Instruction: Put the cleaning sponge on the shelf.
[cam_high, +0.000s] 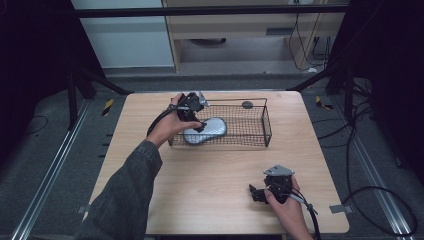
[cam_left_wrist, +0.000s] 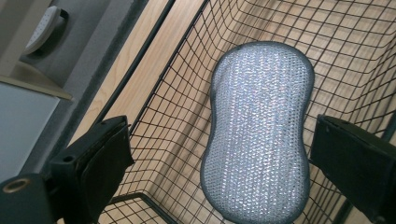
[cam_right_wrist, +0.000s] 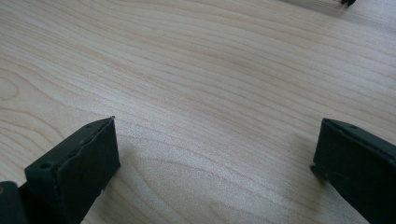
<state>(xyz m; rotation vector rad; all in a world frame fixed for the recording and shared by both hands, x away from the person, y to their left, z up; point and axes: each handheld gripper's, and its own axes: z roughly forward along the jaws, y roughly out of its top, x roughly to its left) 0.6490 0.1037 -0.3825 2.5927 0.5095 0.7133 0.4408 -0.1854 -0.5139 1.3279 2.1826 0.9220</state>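
Observation:
A silvery peanut-shaped scrub pad (cam_high: 206, 130) lies in the left end of a black wire basket (cam_high: 252, 131) at the far middle of the table. My left gripper (cam_high: 192, 119) hovers over that end of the basket. In the left gripper view the scrub pad (cam_left_wrist: 259, 130) lies flat on the basket floor (cam_left_wrist: 173, 126), and my left gripper (cam_left_wrist: 219, 149) is open with its jaws wide on either side of the pad, not touching it. My right gripper (cam_high: 260, 192) rests near the table's front right, open, its jaws (cam_right_wrist: 215, 154) apart over bare wood with nothing between them.
The light wooden table (cam_high: 215, 170) has free room in front of the basket. A small dark round object (cam_high: 247, 104) sits behind the basket near the far edge. Black frame bars and cables surround the table on the floor.

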